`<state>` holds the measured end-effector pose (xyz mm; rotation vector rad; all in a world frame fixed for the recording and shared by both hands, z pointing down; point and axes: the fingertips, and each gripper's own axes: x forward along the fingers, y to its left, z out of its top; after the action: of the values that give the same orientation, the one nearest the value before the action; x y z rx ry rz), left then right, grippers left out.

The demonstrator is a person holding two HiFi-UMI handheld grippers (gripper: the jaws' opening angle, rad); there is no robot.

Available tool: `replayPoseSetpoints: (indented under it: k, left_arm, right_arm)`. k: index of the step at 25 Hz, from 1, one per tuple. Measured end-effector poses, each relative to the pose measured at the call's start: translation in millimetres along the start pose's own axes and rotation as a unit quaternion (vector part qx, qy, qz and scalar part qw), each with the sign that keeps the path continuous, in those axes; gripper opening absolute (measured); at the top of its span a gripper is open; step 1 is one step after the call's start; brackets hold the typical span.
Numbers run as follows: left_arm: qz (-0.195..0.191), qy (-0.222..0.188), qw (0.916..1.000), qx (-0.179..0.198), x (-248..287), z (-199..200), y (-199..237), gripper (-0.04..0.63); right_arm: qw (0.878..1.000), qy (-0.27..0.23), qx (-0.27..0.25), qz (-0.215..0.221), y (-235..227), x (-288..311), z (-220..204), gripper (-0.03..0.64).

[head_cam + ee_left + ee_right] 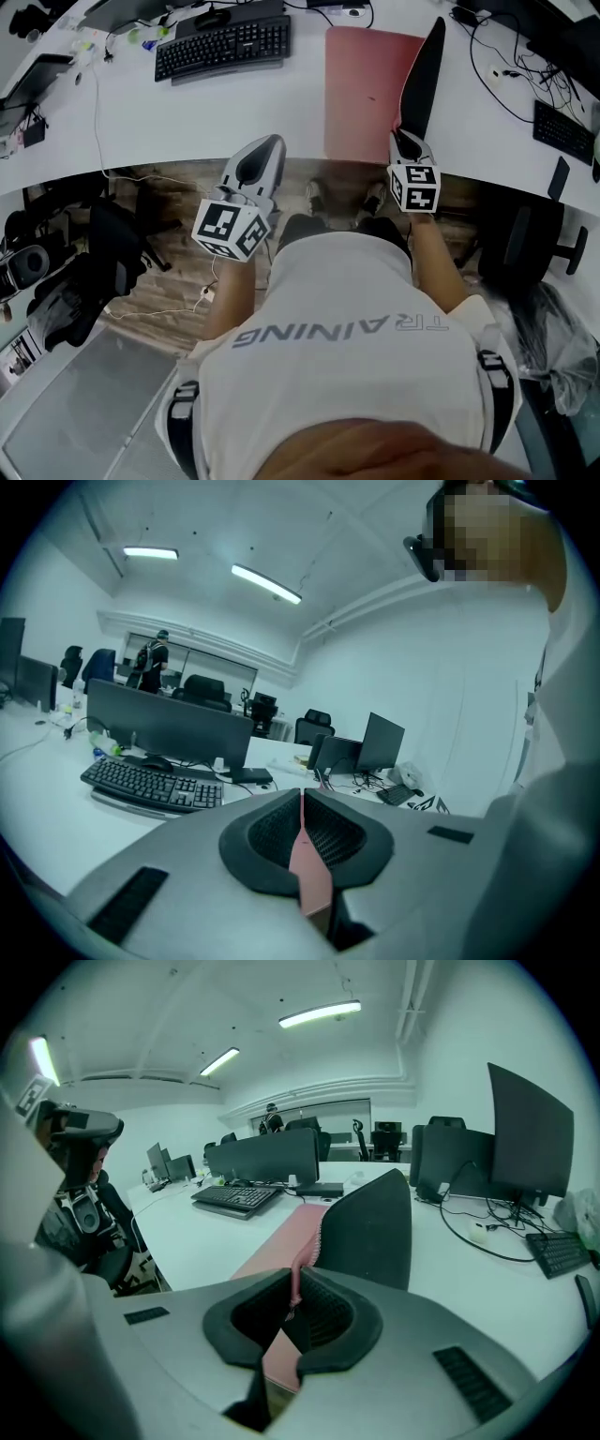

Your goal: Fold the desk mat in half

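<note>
The pink desk mat (361,94) lies on the white desk (216,112), and its right side stands lifted, showing the black underside (422,75). My right gripper (405,139) is shut on the mat's near right corner at the desk's front edge. In the right gripper view the pink edge (298,1274) runs into the right gripper (295,1290), with the black flap (370,1232) upright behind it. My left gripper (269,145) hovers at the desk edge, left of the mat and apart from it. The left gripper (302,803) is shut, and pink shows only through its slit.
A black keyboard (223,45) lies on the desk left of the mat, with monitors behind it (169,726). Cables and a second keyboard (562,131) are at the right. Office chairs (534,244) stand below the desk edge on both sides of the person.
</note>
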<state>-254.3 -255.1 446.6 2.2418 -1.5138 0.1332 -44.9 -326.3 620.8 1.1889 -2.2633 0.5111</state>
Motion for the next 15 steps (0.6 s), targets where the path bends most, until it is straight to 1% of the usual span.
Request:
replayPoseSetpoints:
  k: [6,11,15]
  left_arm:
    - [0.043,-0.013,0.9988,-0.018,-31.2,-4.9,24.1,0.038]
    - [0.073,-0.019,0.9968,-0.027,-54.2,-8.6,40.5,0.038]
    - [0.091,-0.022,0.995,-0.034,-70.8,-11.0,52.7,0.038]
  right_arm:
    - [0.998,0.018,-0.037,0.053,45.3,25.9,-2.5,0.049]
    - [0.99,0.07,-0.067,0.099,83.8,47.1,-20.7,0.049]
    - [0.983,0.102,-0.086,0.124,107.9,58.9,-30.8,0.049]
